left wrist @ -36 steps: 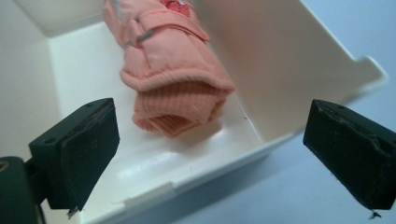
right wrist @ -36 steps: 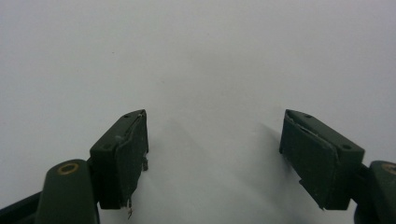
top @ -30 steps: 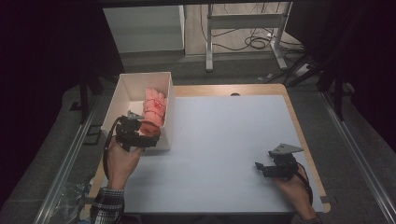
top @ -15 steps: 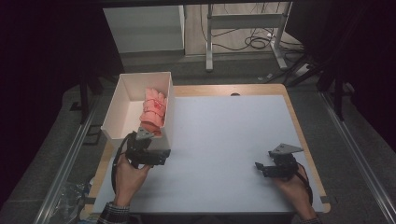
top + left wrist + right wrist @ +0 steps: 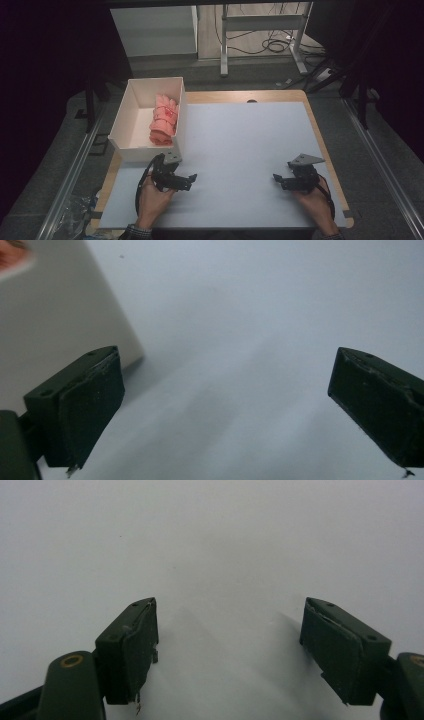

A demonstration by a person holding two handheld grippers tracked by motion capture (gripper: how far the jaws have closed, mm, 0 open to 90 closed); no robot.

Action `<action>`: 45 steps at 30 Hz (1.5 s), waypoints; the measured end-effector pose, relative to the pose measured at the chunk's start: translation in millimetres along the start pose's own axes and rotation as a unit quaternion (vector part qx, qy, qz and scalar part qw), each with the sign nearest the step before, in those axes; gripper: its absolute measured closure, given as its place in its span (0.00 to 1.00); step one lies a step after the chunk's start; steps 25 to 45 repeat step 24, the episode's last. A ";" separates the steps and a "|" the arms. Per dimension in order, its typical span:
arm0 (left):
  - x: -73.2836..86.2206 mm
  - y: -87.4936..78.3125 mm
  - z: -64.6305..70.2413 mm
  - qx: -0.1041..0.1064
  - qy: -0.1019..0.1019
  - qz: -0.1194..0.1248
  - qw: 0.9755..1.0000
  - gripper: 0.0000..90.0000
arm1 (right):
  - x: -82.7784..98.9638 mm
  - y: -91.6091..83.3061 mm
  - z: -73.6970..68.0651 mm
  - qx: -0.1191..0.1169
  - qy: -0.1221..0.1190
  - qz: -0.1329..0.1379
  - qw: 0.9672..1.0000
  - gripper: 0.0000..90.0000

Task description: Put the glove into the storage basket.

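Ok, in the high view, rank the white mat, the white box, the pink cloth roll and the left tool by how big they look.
Largest to smallest:
1. White mat, covering most of the tabletop.
2. White box.
3. Pink cloth roll inside the box and left tool look about alike; the tool may be nearer the camera, so I won't rank them.

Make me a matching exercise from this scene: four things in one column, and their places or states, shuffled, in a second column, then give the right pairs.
Things:
1. pink cloth roll
2. white box
3. left gripper
4. right gripper

Places or states:
A. open, low over the white mat near its right edge
B. stands at the table's far left corner
C. lies inside the box along its right wall
D. open, just in front of the box's near corner

Pairs: 1-C, 2-B, 3-D, 4-A
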State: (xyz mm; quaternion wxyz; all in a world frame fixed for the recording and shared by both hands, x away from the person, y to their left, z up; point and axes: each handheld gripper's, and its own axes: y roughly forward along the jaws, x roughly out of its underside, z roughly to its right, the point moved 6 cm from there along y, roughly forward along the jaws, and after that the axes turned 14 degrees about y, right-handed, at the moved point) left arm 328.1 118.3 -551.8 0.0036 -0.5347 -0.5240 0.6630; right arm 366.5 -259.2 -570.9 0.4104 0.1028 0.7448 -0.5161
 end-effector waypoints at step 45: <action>14.7 39.8 24.0 0.020 0.021 -0.019 0.999 0.00 | 0.2 0.5 0.2 0.002 0.002 -0.001 1.000 0.23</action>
